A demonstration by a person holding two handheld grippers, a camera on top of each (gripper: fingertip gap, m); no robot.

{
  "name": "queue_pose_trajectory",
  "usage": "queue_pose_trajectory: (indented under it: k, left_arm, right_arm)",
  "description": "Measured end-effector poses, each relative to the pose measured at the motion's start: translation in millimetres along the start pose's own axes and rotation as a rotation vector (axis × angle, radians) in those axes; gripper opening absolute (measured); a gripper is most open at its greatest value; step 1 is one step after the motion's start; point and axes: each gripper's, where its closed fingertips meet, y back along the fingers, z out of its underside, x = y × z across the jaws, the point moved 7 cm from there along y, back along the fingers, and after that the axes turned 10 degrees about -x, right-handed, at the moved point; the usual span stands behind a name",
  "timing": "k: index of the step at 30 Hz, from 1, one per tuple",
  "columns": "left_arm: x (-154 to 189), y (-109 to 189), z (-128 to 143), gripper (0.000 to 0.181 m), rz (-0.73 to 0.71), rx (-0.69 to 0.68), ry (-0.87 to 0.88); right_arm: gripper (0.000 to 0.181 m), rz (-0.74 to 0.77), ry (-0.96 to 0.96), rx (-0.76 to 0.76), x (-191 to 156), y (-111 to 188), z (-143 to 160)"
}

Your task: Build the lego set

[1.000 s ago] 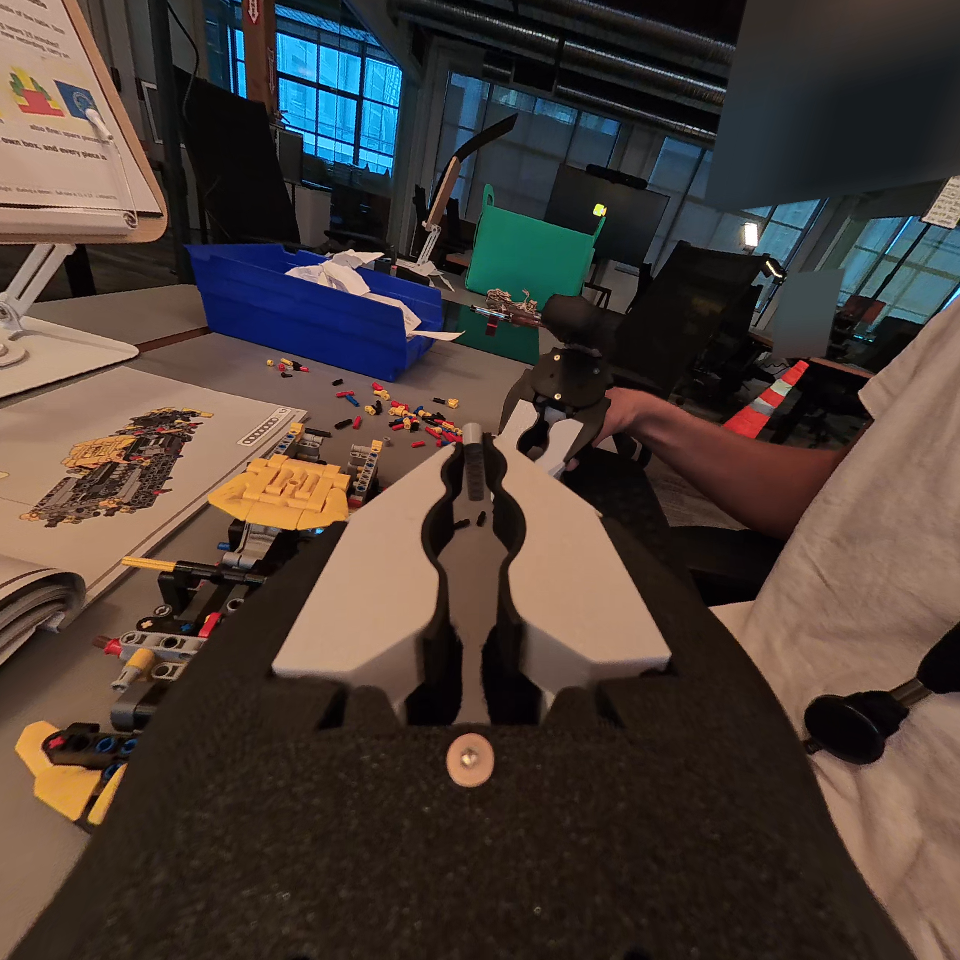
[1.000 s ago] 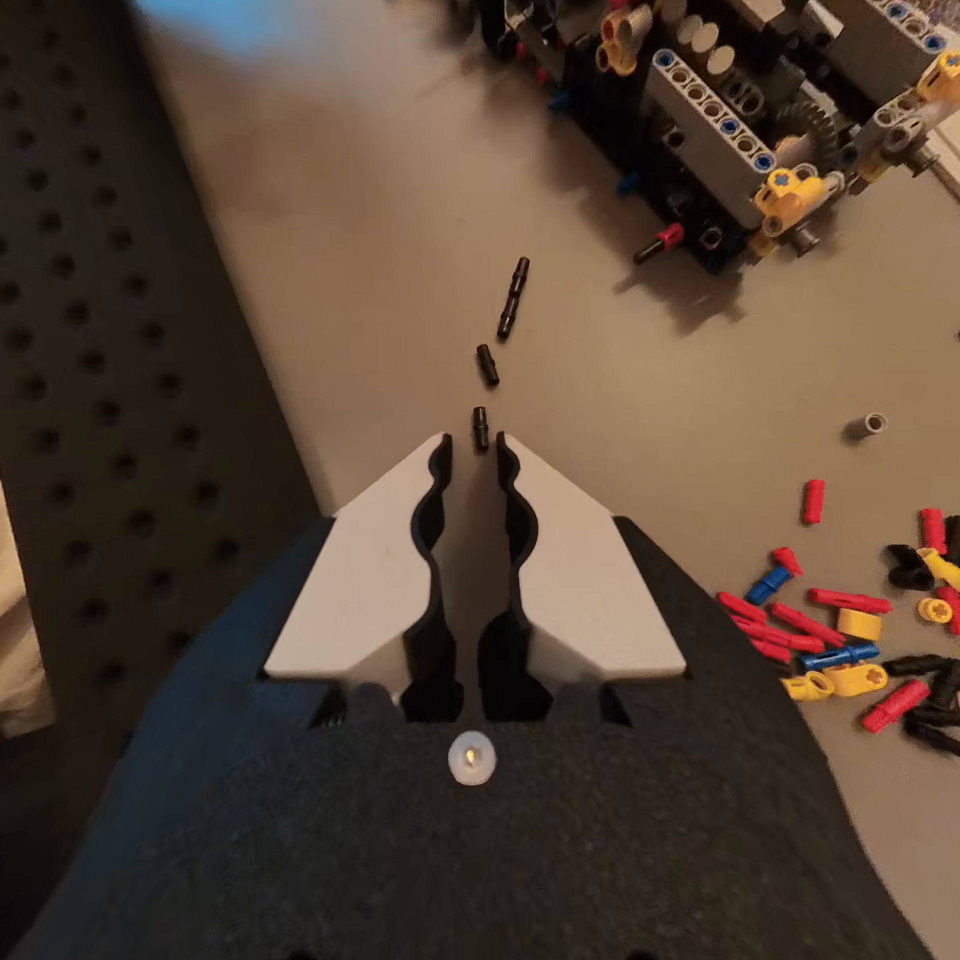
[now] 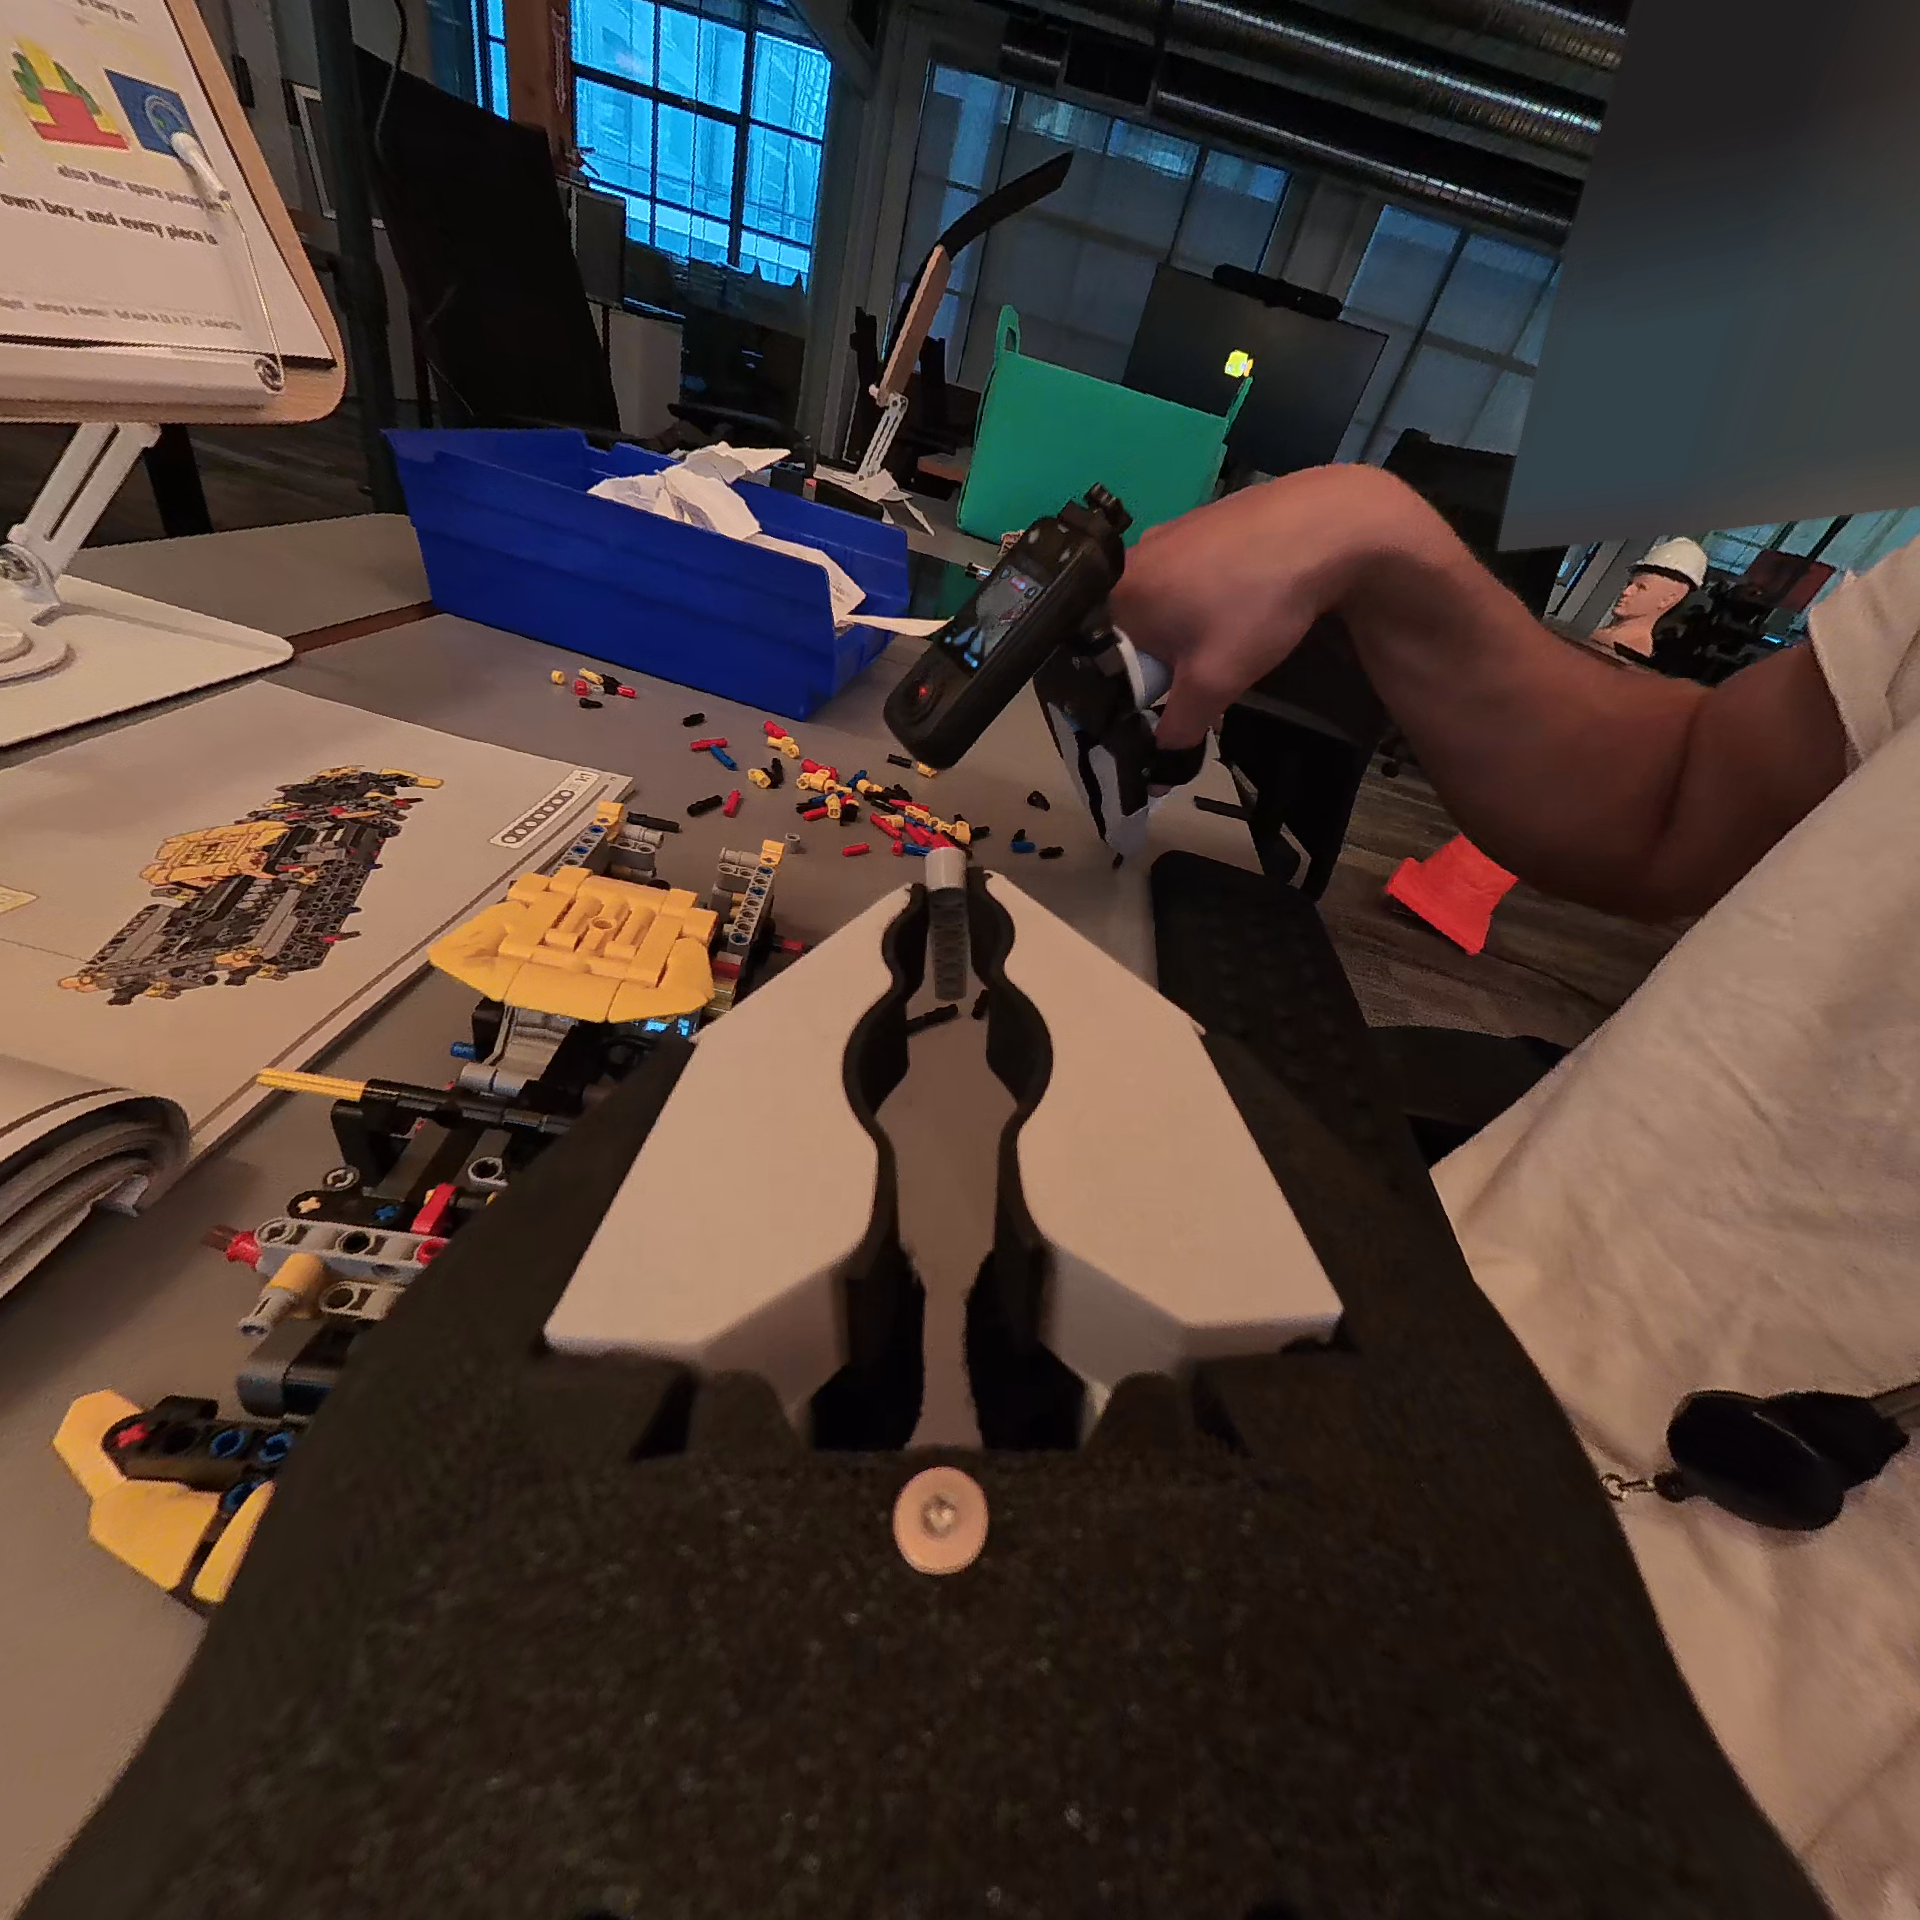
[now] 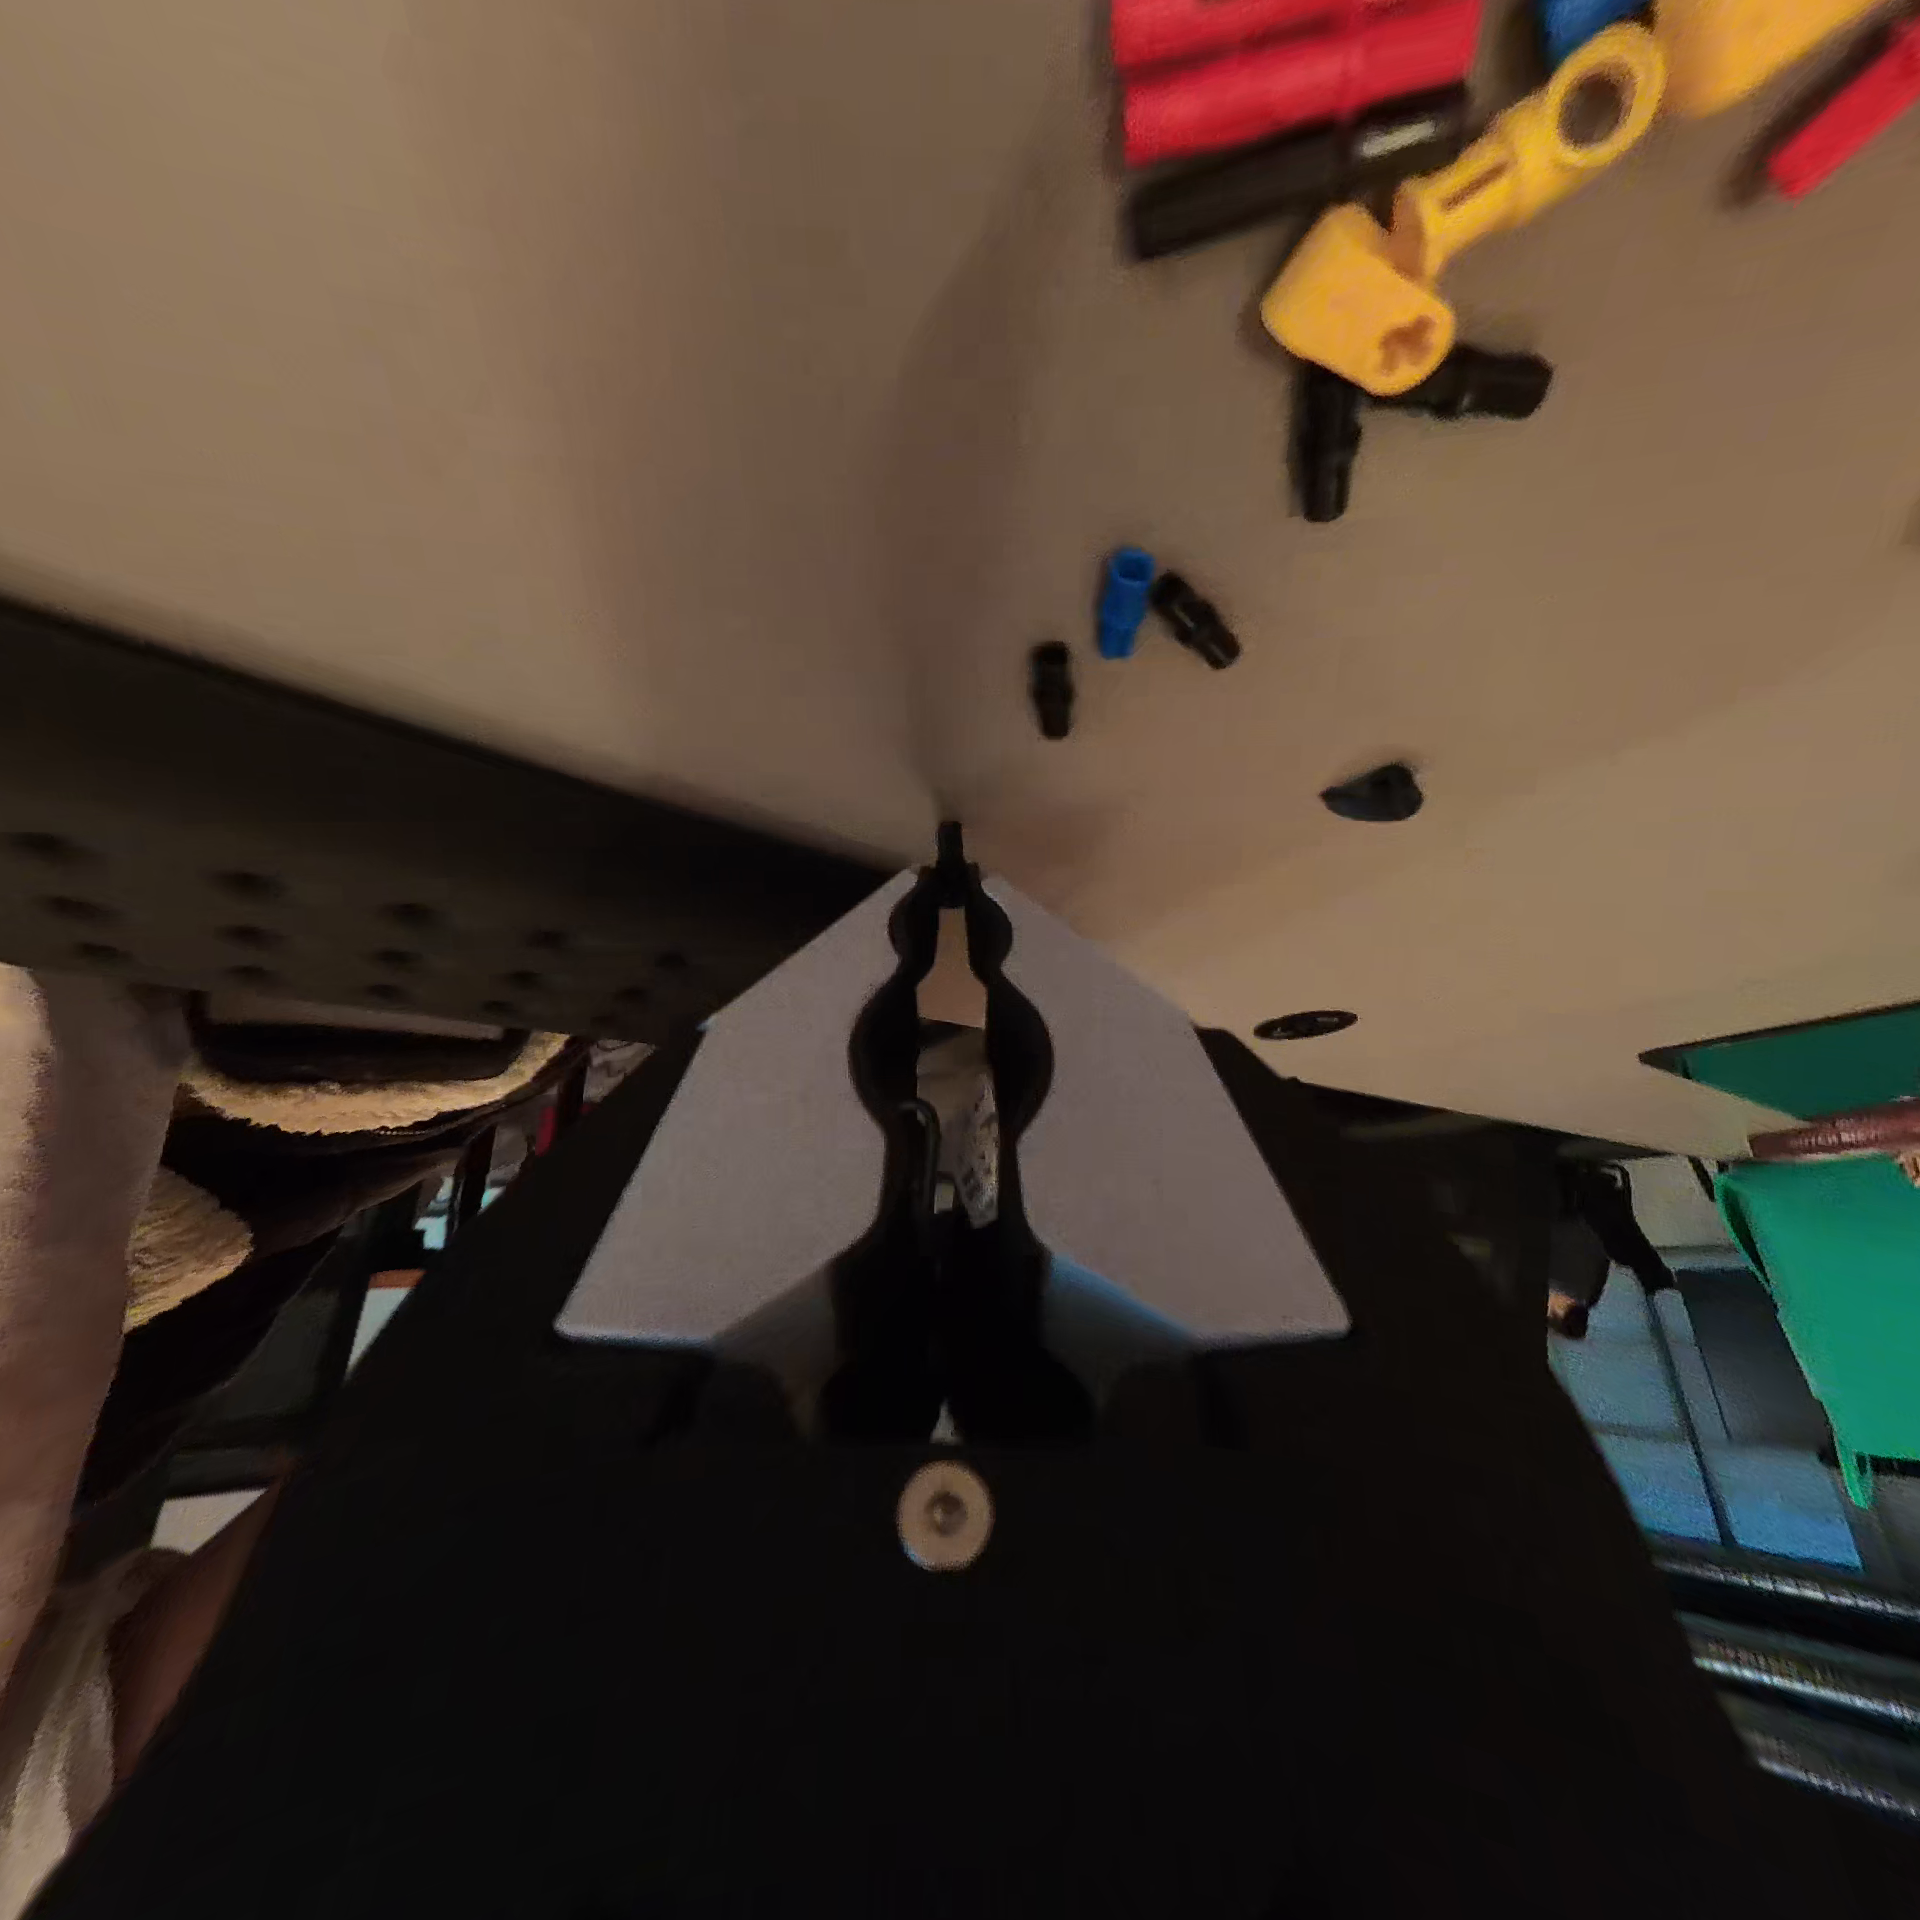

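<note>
My left gripper (image 3: pixel 948 899) is shut on a small grey Lego beam (image 3: pixel 945 925) with a light grey end, held above the table. The partly built yellow and black Lego model (image 3: pixel 582 945) lies to its left. My right gripper (image 4: pixel 949 883) is shut on a small black pin (image 4: pixel 949 847) close to the table's near edge. In the left wrist view the right gripper (image 3: pixel 1127 842) points steeply down at the table, held by a hand. Loose red, blue, yellow and black pieces (image 3: pixel 862 800) lie between the two grippers. A yellow connector (image 4: pixel 1455 239) and a blue pin (image 4: pixel 1124 618) lie nearby.
An open instruction booklet (image 3: pixel 260 862) lies at the left. A blue bin (image 3: pixel 644 582) with crumpled paper stands at the back, with a green bag (image 3: pixel 1091 457) behind it. A black perforated panel (image 3: pixel 1247 987) runs along the table's edge, seen too in the right wrist view (image 4: pixel 312 862). A tilted board on a white stand (image 3: pixel 125 208) is far left. My right fingertips sit around 35 centimeters from my left ones.
My right gripper was open over a black pin on the table. It has shut on a black pin and tipped steeply downward. My left gripper has hardly moved and still holds the grey beam.
</note>
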Motion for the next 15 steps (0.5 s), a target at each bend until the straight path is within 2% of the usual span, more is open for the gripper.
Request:
queue_pose_trajectory:
  k: [11, 15]
  left_arm:
    - [-0.7, -0.2, 0.4, 0.007, 0.002, -0.003, 0.008]
    - [-0.9, 0.3, 0.2, 0.007, 0.002, 0.001, 0.008]
  right_arm:
    - [0.005, 0.009, 0.028, -0.011, 2.8, -1.3, -1.5]
    - [0.013, 0.002, 0.031, -0.009, 2.1, -3.0, -1.8]
